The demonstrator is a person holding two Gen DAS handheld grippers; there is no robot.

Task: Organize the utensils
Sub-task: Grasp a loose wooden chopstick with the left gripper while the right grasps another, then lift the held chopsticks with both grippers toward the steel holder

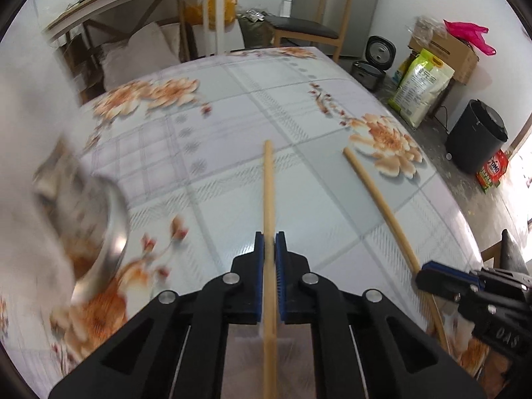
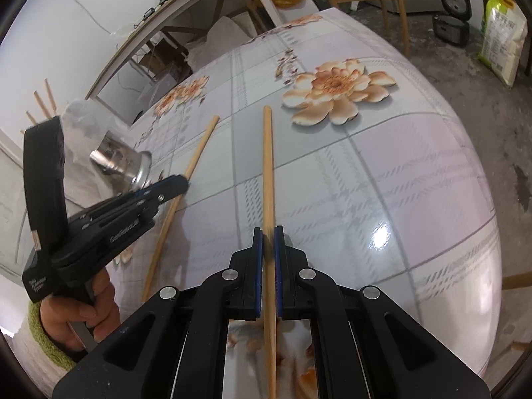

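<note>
My left gripper (image 1: 270, 242) is shut on a long wooden chopstick (image 1: 268, 183) that runs straight ahead between the blue pads over the floral table (image 1: 232, 106). My right gripper (image 2: 268, 236) is shut on a second wooden chopstick (image 2: 267, 159) in the same way. In the left wrist view the right gripper (image 1: 429, 274) shows at the right edge with its chopstick (image 1: 379, 199) slanting away. In the right wrist view the left gripper (image 2: 176, 184) shows at the left, held by a hand (image 2: 83, 312), with its chopstick (image 2: 199, 153).
A shiny steel cup (image 2: 123, 163) lies tilted at the table's left side, blurred in the left wrist view (image 1: 103, 232). Several more chopstick ends (image 2: 43, 103) stick up behind it. Beyond the far table edge stand a wooden chair (image 1: 309, 26), a rice cooker (image 1: 375, 63) and a black bin (image 1: 475, 136).
</note>
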